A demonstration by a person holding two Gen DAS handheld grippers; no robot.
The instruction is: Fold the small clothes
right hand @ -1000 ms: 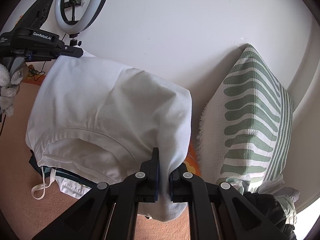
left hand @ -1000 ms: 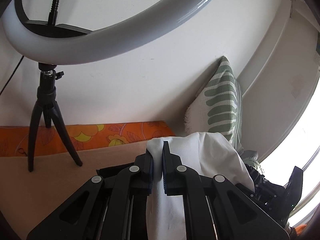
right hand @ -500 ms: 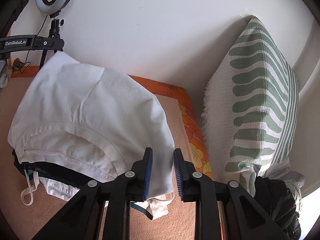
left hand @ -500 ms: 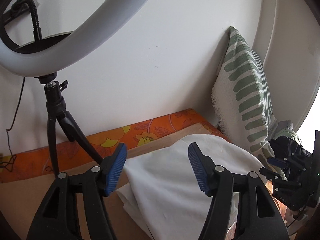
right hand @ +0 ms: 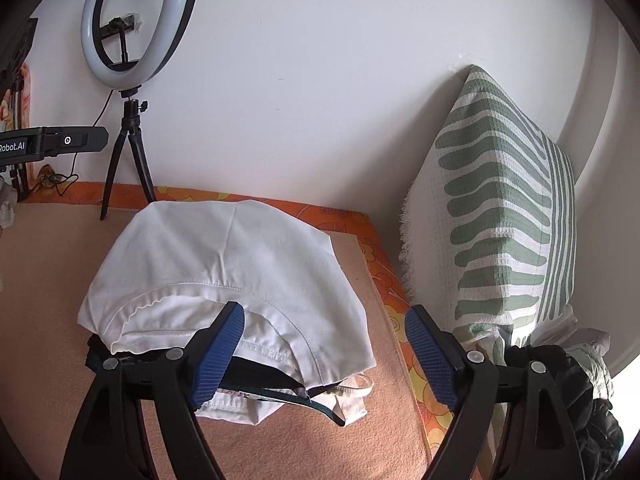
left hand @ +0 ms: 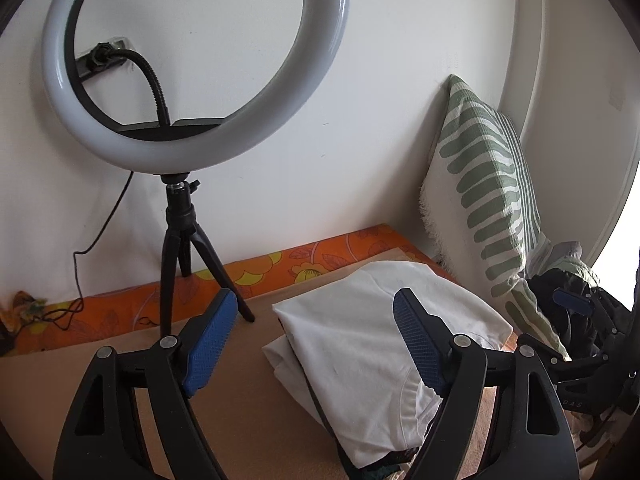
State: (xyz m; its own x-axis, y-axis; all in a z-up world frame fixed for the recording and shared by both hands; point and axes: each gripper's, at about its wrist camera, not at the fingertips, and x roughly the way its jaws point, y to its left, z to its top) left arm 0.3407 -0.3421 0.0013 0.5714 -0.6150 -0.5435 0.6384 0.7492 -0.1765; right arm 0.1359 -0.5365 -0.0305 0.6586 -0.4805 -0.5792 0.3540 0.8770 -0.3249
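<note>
so, left wrist view: left gripper (left hand: 312, 340) spread wide, blue pads (left hand: 210, 342) gripping nothing. folded white garment (left hand: 380, 344) lies on tan mat (left hand: 240, 408), right pad overlapping its edge in view. ring light (left hand: 192, 68) on black tripod (left hand: 184, 256) stands by wall, striped green cushion (left hand: 484, 208) leans in corner.

right wrist view: right gripper (right hand: 324, 354) also wide apart, empty. white garment (right hand: 224, 276) sits atop small stack of clothes (right hand: 280, 396), dark and pale layers poking out underneath. orange floral fabric (right hand: 384, 276) runs along mat edge. dark clothing pile (right hand: 560, 380) beside cushion (right hand: 508, 216).
</note>
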